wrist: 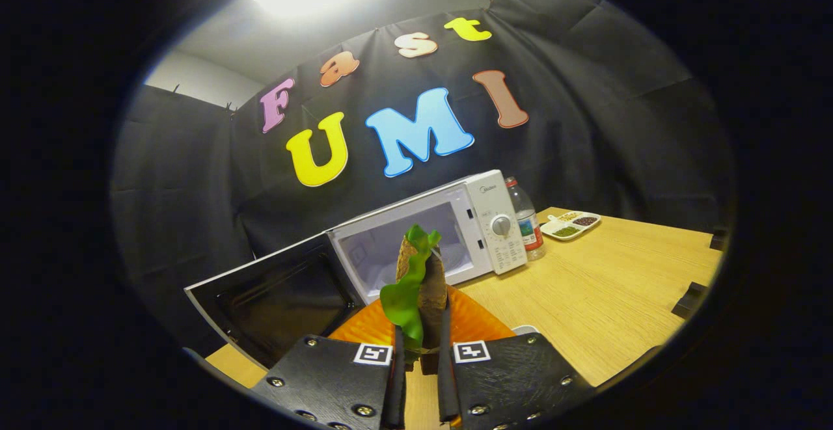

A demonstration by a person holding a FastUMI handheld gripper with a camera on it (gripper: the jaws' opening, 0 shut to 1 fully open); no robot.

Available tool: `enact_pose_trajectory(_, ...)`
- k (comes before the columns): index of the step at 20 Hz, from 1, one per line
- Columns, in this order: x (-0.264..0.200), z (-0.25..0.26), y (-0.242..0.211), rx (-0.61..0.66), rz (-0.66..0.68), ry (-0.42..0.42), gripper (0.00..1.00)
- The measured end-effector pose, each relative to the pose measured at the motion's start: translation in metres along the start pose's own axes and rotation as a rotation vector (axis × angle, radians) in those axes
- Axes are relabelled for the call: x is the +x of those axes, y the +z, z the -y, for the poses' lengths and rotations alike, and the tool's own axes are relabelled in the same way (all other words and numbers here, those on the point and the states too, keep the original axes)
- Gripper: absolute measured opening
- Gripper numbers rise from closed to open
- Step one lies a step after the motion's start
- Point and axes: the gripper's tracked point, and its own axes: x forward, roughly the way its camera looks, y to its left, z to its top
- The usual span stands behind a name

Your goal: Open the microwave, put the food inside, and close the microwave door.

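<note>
A white microwave stands on the wooden table beyond my fingers, its dark door swung wide open to the left and its pale cavity showing. My gripper is shut on the food, a brown sandwich-like piece with a green leaf hanging from it, held upright between both fingers. Just under the food lies an orange plate, right ahead of my fingers and in front of the microwave's opening.
A plastic bottle stands right beside the microwave's control panel. Farther right on the table sits a white divided dish with small portions of grains. Dark blocks sit at the table's right edge.
</note>
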Motion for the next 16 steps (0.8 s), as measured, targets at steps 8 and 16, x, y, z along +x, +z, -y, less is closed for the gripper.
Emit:
enact_pose_trajectory(8, 0.124, -0.040, -0.015, -0.114, -0.055, -0.030, 0.20)
enact_pose_trajectory(16, 0.236, -0.052, -0.027, -0.063, -0.085, -0.033, 0.20)
